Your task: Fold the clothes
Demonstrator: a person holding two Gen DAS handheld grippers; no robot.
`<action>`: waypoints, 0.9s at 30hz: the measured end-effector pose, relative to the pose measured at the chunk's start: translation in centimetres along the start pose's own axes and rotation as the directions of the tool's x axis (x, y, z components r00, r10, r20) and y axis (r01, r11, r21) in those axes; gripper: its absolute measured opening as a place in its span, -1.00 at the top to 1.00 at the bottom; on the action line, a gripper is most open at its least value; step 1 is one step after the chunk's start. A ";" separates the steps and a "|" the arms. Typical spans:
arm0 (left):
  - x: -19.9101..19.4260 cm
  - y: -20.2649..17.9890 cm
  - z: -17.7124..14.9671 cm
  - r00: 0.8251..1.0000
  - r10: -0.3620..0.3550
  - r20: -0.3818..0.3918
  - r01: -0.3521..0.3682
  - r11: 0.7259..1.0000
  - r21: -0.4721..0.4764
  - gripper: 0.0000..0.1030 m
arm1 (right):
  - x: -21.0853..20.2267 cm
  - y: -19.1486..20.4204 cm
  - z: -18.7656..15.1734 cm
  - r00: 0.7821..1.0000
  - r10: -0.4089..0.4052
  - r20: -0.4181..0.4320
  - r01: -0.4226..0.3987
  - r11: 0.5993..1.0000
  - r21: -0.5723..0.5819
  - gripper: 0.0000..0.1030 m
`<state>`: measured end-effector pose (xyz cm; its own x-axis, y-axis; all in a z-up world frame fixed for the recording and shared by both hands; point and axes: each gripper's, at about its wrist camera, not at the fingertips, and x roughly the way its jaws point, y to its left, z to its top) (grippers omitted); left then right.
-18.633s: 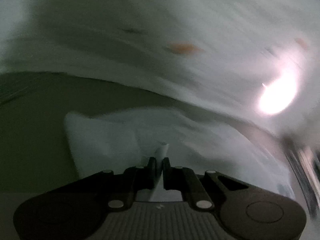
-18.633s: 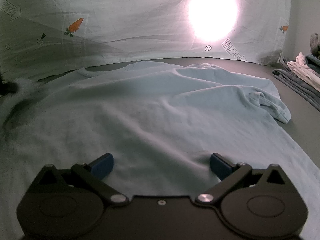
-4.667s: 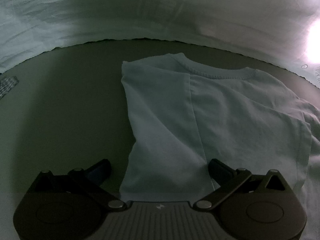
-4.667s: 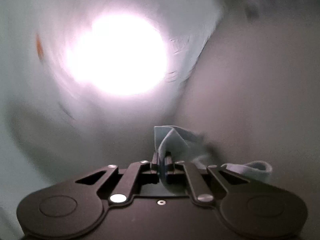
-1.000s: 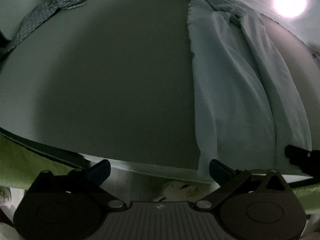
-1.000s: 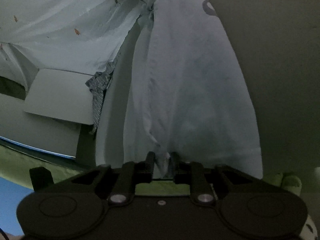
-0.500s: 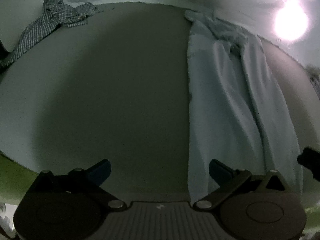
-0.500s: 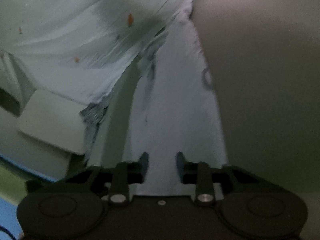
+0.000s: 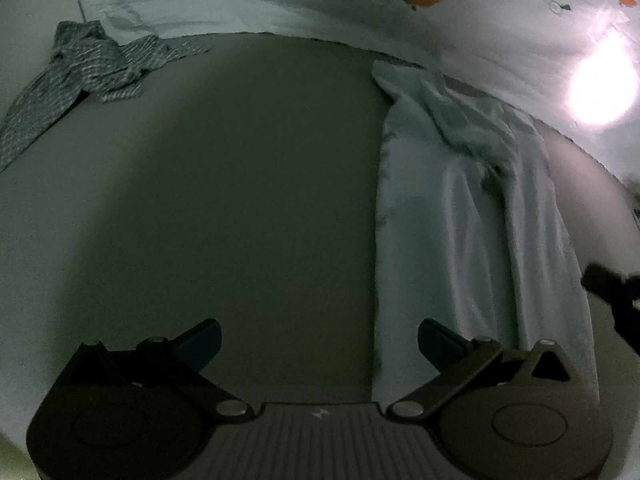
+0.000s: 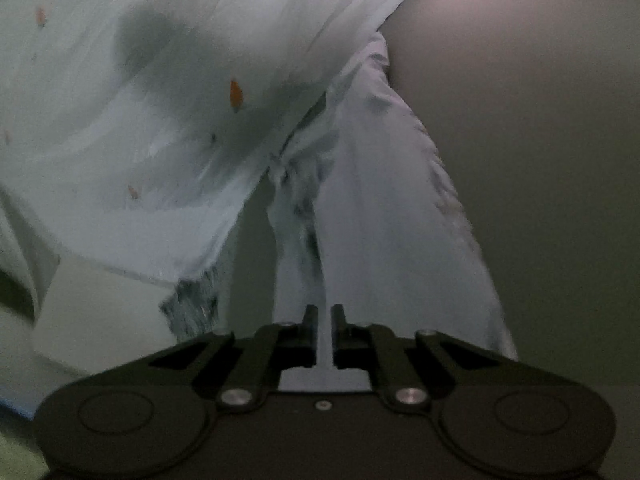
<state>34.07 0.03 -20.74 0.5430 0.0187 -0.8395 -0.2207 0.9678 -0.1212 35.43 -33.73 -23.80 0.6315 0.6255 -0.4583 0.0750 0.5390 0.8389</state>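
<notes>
A pale blue T-shirt [image 9: 460, 220], folded into a long narrow strip, lies on the dark table [image 9: 220, 200] and runs away from me. My left gripper [image 9: 320, 340] is open just above the table, its right finger beside the strip's left edge. In the right wrist view the same shirt [image 10: 380, 220] stretches ahead of my right gripper [image 10: 324, 332]. That gripper's jaws are closing to a thin slit, and I see no cloth caught between them. The dark shape at the right edge of the left wrist view is the right gripper [image 9: 612, 288].
A checked grey garment [image 9: 92, 68] lies crumpled at the table's far left; its end [image 10: 192, 304] shows in the right wrist view. A pale sheet with carrot prints [image 9: 400, 8] hangs behind the table. A lamp glare [image 9: 600, 88] sits at the upper right.
My right gripper let go of the shirt's near end, rose, and its jaws have come nearly together. My left gripper moved forward over the table, still open.
</notes>
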 end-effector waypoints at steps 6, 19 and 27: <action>3.4 0.7 6.3 1.000 -0.019 0.016 0.020 0.999 -0.048 -1.00 | 8.5 0.8 6.7 0.996 0.046 0.080 -0.061 0.979 0.193 0.87; 8.7 1.3 13.0 1.000 -0.014 -0.008 0.013 0.995 -0.094 -1.00 | 19.5 3.9 5.6 0.958 0.159 -0.238 -0.115 0.976 0.186 0.86; 9.7 2.7 12.6 0.999 -0.002 -0.035 -0.003 0.990 -0.138 -1.00 | 19.8 4.2 9.4 0.999 -0.019 -0.046 0.021 0.998 0.057 0.84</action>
<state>48.91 5.97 -22.52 0.5146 0.0078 -0.8574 -0.3318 0.9239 -0.1907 55.46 -24.42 -26.60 0.5941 0.6404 -0.4867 0.1325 0.5189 0.8445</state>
